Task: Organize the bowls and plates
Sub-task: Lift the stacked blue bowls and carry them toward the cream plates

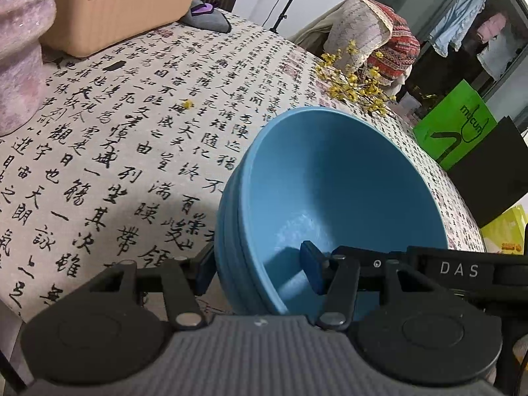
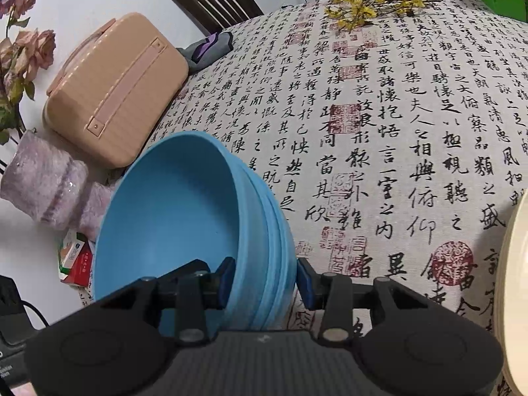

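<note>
A stack of blue bowls (image 1: 330, 191) is held tilted above the surface (image 1: 115, 151), gripped at opposite sides of its rim by both claws. In the left wrist view, the left claw (image 1: 259, 272) is clamped on the near rim: one blue pad sits inside the top bowl, the other against the outer walls of the stack. Several nested rims are seen along the stack's left edge. In the right wrist view, the right claw (image 2: 265, 282) is clamped likewise on the stack (image 2: 184, 204), w/ one pad inside and one outside; layered rims are visible on the right edge.

The surface is covered by a cloth printed w/ black calligraphy and red seals. A pink case (image 2: 115, 89) is seen at the far side, beside a mottled purple-pink vase (image 2: 49, 181) holding faded roses (image 2: 29, 52). A grey-purple pouch (image 2: 208, 49) lies just beyond the case. Yellow flower sprigs (image 1: 353, 82) are lying at the far edge of the surface. A cream-coloured rim (image 2: 514, 280), prob. a plate or bowl, is cut off at the right edge of the right wrist view. A dark wooden chair (image 2: 214, 0) stands behind the surface; a green bag (image 1: 458, 125) is seen off to the side.
</note>
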Action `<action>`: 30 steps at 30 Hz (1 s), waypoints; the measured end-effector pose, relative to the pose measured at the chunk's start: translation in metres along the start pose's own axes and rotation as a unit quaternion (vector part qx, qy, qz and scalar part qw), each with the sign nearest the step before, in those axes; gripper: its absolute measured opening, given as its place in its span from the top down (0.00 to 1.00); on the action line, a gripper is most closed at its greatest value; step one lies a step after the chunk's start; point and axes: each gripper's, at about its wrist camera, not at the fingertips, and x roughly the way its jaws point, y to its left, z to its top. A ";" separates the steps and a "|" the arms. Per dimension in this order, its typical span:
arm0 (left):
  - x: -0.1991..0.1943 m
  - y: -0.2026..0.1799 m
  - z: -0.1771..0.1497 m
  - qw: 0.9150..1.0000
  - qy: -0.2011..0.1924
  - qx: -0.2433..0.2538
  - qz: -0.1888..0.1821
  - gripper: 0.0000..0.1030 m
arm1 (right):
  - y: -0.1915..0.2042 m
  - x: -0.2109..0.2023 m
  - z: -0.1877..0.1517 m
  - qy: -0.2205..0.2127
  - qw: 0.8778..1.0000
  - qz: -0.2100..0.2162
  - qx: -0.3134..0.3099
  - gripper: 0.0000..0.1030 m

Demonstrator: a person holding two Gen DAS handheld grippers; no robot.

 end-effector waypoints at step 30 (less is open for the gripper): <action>0.009 -0.056 -0.015 0.999 0.009 0.036 -0.023 0.47 | -0.049 -0.044 -0.010 -0.033 0.999 -0.010 0.030 0.61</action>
